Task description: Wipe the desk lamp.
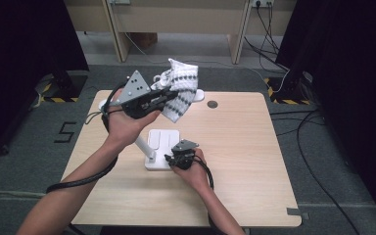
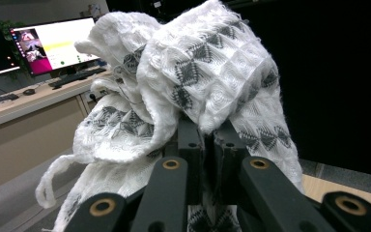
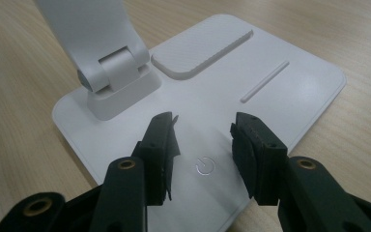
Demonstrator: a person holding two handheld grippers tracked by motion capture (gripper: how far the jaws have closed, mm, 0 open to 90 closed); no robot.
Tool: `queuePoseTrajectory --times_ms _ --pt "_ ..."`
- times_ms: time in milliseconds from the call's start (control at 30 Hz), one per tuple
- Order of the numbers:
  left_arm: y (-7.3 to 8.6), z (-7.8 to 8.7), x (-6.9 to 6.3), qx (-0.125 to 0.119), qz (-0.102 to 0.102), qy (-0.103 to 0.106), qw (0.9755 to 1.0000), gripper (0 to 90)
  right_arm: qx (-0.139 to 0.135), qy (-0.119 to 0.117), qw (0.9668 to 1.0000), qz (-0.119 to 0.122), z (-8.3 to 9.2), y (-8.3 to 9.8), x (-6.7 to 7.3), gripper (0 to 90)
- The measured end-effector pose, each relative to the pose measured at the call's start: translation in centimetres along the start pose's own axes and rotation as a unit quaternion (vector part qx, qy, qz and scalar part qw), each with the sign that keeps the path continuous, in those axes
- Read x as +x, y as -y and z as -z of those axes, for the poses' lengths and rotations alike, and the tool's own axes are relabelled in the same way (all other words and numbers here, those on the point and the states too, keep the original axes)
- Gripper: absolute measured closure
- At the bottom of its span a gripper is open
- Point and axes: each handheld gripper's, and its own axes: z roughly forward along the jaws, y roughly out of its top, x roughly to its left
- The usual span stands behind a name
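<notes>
My left gripper (image 1: 169,95) is raised over the table's far left and is shut on a white knitted cloth (image 1: 181,85) with a dark diamond pattern. In the left gripper view the cloth (image 2: 207,63) bunches over the closed jaws of that gripper (image 2: 205,135) and hangs down on both sides. A white desk lamp has its flat base (image 1: 162,139) at mid-table. My right gripper (image 1: 169,157) stands open low over the base's near end. In the right gripper view the gripper (image 3: 203,133) has its jaws either side of a power symbol (image 3: 205,166) on the base (image 3: 270,72), beside the hinged lamp arm (image 3: 111,63).
The wooden table (image 1: 235,161) has a round cable hole (image 1: 212,104) near its far edge. Cables (image 1: 318,147) trail over the floor at the right. A desk with a lit monitor (image 2: 53,43) stands off to the left in the left gripper view.
</notes>
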Motion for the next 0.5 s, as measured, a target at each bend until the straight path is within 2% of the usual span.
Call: queuePoseTrajectory --times_ms 500 --pt "-0.8 -1.6 -0.9 0.006 -0.005 0.018 0.9998 84.2 0.000 -0.001 1.0000 0.001 0.0 0.0 0.0 59.6"
